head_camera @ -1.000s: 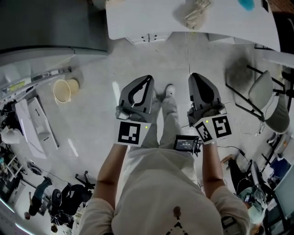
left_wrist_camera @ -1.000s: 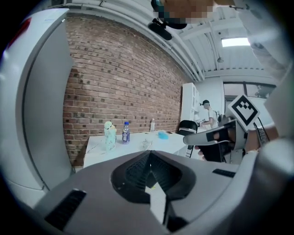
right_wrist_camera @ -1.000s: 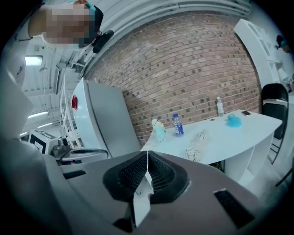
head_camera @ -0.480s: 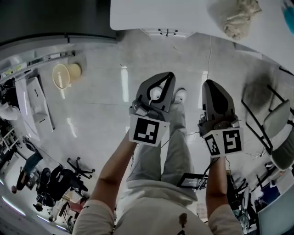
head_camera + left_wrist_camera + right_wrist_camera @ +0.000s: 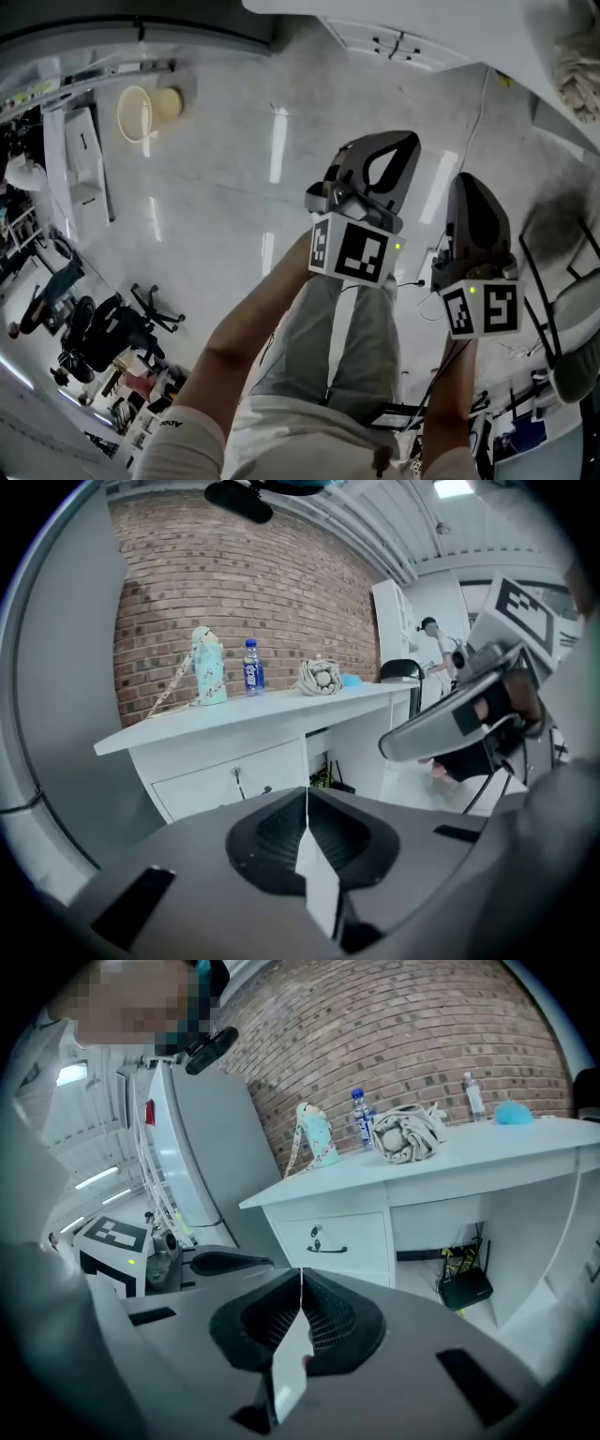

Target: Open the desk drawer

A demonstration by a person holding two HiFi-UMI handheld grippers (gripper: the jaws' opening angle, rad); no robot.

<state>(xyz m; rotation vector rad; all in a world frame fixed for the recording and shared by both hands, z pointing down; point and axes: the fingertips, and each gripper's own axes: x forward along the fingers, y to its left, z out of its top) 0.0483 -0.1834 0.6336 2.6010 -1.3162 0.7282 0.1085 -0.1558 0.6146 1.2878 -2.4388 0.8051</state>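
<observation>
The white desk (image 5: pixel 441 1157) stands against a brick wall, some way ahead of both grippers. Its drawer (image 5: pixel 336 1237) sits under the left end of the top, with a dark bar handle (image 5: pixel 329 1249) and a key (image 5: pixel 316 1233) above it. The left gripper view shows the same drawer (image 5: pixel 234 778), closed. From the head view the drawer front (image 5: pixel 398 42) lies at the top edge. My left gripper (image 5: pixel 307 794) is shut and holds nothing; it hangs over the floor (image 5: pixel 406 142). Beside it, my right gripper (image 5: pixel 301 1279) is also shut and holds nothing (image 5: pixel 469 184). Neither touches the desk.
On the desk stand a patterned pouch (image 5: pixel 312 1138), a water bottle (image 5: pixel 362 1117), a crumpled cloth (image 5: pixel 405 1135) and a blue thing (image 5: pixel 512 1112). A router (image 5: pixel 466 1288) with cables sits in the knee space. A tall grey cabinet (image 5: pixel 202 1166) stands left; a beige bucket (image 5: pixel 141 111) lies on the floor.
Both grippers have sunk toward the floor side by side, still shut. In the head view the desk has slid to the top right corner and the grippers now sit right of centre.
</observation>
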